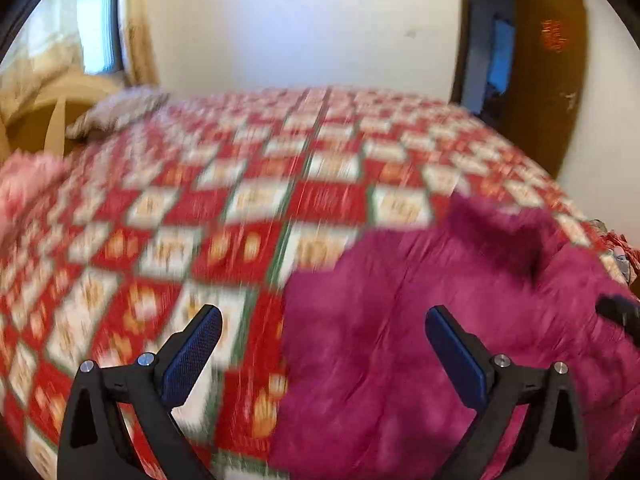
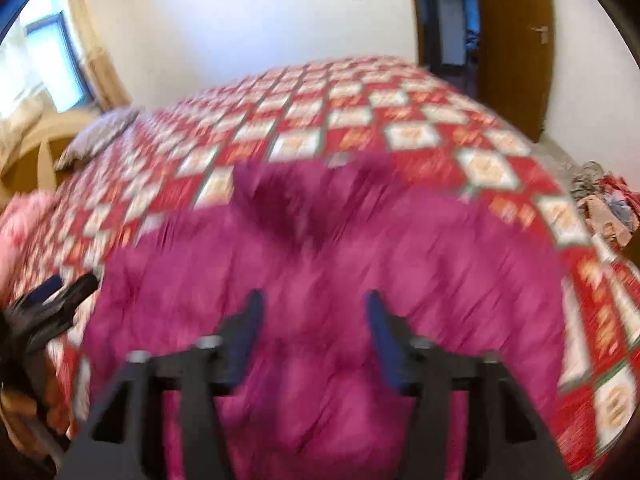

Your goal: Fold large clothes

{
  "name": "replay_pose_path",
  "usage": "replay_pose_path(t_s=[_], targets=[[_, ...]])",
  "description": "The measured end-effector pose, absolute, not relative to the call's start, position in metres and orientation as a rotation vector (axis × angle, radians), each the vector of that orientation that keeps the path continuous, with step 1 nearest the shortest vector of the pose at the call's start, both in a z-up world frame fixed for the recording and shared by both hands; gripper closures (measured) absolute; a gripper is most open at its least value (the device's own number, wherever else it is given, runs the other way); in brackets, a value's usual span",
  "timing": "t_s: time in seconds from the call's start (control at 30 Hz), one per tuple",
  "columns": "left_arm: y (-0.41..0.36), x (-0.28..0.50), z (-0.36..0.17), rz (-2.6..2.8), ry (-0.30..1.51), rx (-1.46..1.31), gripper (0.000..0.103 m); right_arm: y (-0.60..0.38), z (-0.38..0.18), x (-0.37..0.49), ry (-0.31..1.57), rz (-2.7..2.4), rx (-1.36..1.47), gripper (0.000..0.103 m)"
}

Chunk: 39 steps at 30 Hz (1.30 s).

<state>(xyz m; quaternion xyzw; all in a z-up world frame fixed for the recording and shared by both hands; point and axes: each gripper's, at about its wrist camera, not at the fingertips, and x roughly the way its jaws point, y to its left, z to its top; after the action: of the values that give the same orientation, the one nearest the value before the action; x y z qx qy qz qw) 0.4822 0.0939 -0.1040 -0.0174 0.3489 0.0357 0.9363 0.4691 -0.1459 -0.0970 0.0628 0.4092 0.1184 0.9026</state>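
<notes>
Holding both jaws apart and empty, we hover our left gripper and right gripper over the magenta garment spread near the bed's near edge; next we judge a hem grasp starts folding.

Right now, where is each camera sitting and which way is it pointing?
Left wrist: on the left gripper, facing across the checkered bedspread toward the wall; its open fingers show, and the right gripper's tip at the right edge.
Right wrist: on the right gripper, over the magenta garment, facing the same way; its open fingers show, the left gripper at left.
Shared: garment, bedspread, pillow, door.
</notes>
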Motion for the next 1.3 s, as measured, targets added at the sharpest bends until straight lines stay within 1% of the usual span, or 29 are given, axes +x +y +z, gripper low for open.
replay_pose_path(t_s=[0.1, 0.2, 0.3, 0.47, 0.6, 0.67, 0.73, 0.8, 0.87, 1.03, 1.1, 1.13, 1.2, 1.23, 1.27, 1.3], targets=[[0.081, 0.521, -0.081, 0.016, 0.711, -0.067, 0.001, -0.159, -0.087, 0.525, 0.912, 0.239, 0.253, 0.027], [0.071, 0.568, -0.083, -0.006, 0.785, -0.150, 0.001, -0.165, -0.098, 0.575, 1.000, 0.197, 0.356, 0.027], [0.059, 0.598, -0.109, 0.027, 0.875, -0.177, 0.001, -0.165, -0.110, 0.607, 1.033, 0.158, 0.380, 0.027], [0.046, 0.588, -0.164, 0.073, 0.938, -0.274, 0.001, -0.147, -0.135, 0.638, 1.119, 0.176, 0.380, 0.027], [0.027, 0.579, -0.187, 0.151, 0.901, -0.128, 0.001, -0.138, -0.148, 0.637, 1.145, 0.190, 0.325, 0.027], [0.017, 0.575, -0.188, 0.161, 0.884, -0.070, 0.001, -0.140, -0.150, 0.636, 1.151, 0.207, 0.302, 0.036], [0.019, 0.576, -0.189, 0.148, 0.895, -0.070, 0.001, -0.143, -0.147, 0.630, 1.158, 0.207, 0.249, 0.074], [0.025, 0.577, -0.190, 0.126, 0.901, -0.100, 0.001, -0.147, -0.143, 0.624, 1.172, 0.228, 0.192, 0.087], [0.027, 0.577, -0.189, 0.113, 0.900, -0.108, 0.001, -0.153, -0.140, 0.613, 1.173, 0.230, 0.137, 0.089], [0.024, 0.577, -0.187, 0.115, 0.908, -0.092, 0.001, -0.189, -0.148, 0.580, 1.172, 0.187, 0.112, 0.091], [0.024, 0.576, -0.180, 0.100, 0.897, -0.109, 0.001, -0.203, -0.165, 0.574, 1.183, 0.182, 0.153, 0.095], [0.025, 0.572, -0.174, 0.083, 0.875, -0.130, 0.001, -0.211, -0.171, 0.570, 1.156, 0.194, 0.206, 0.097], [0.025, 0.566, -0.159, 0.066, 0.826, -0.150, 0.001, -0.216, -0.169, 0.567, 1.106, 0.199, 0.254, 0.096], [0.024, 0.566, -0.154, 0.062, 0.814, -0.144, 0.001, -0.218, -0.166, 0.567, 1.091, 0.195, 0.281, 0.088], [0.021, 0.566, -0.151, 0.058, 0.805, -0.126, 0.001, -0.220, -0.160, 0.568, 1.072, 0.196, 0.321, 0.084], [0.018, 0.568, -0.150, 0.063, 0.801, -0.110, 0.001, -0.222, -0.152, 0.570, 1.054, 0.196, 0.362, 0.076]])
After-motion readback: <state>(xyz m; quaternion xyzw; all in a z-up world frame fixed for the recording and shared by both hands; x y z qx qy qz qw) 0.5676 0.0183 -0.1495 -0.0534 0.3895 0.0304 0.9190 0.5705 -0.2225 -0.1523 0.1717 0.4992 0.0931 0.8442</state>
